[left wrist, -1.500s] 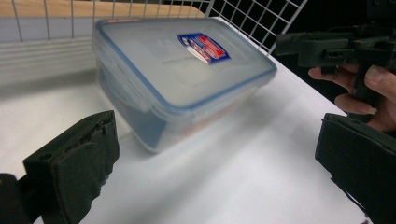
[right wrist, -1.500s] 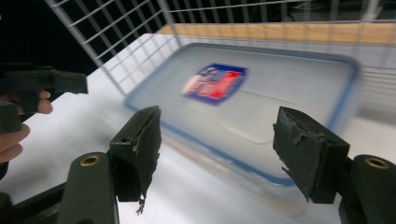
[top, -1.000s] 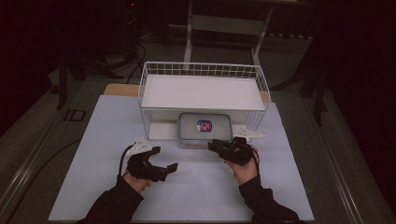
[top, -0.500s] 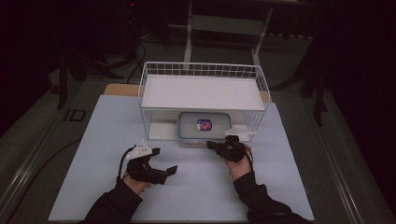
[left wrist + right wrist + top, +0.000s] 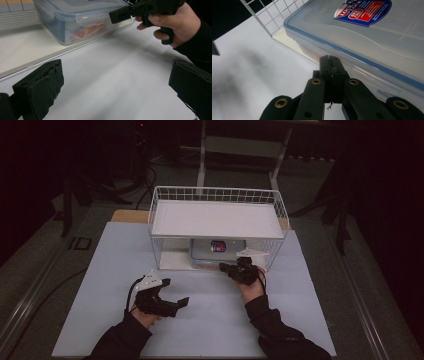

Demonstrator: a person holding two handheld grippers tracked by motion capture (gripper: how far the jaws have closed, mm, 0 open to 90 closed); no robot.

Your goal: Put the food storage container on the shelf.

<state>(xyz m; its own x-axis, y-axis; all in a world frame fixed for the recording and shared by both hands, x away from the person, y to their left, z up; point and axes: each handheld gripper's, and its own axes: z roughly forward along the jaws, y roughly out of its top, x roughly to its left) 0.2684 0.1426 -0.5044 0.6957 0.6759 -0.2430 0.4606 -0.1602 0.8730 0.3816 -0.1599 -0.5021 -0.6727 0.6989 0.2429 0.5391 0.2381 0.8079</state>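
Observation:
A clear plastic food container (image 5: 217,251) with a blue-edged lid and a red and blue label sits on the bottom level of a white wire rack (image 5: 215,195). My right gripper (image 5: 222,266) is shut with nothing between its jaws. Its tip (image 5: 329,62) points at the container's (image 5: 374,37) front wall just under the lid's rim; I cannot tell whether it touches. My left gripper (image 5: 175,291) rests low over the white mat at the front left, open and empty. In the left gripper view its jaws (image 5: 116,90) stand wide apart, facing the container (image 5: 75,22) and the right gripper (image 5: 112,16).
The rack has a white shelf (image 5: 217,217) on top and wire sides, and it opens toward me. A white mat (image 5: 210,320) covers the table in front of it. A dark floor, a stand and cables lie beyond the table.
My right gripper has moved forward and slightly left, up to the container's front at the rack's opening. The left gripper has stayed in place.

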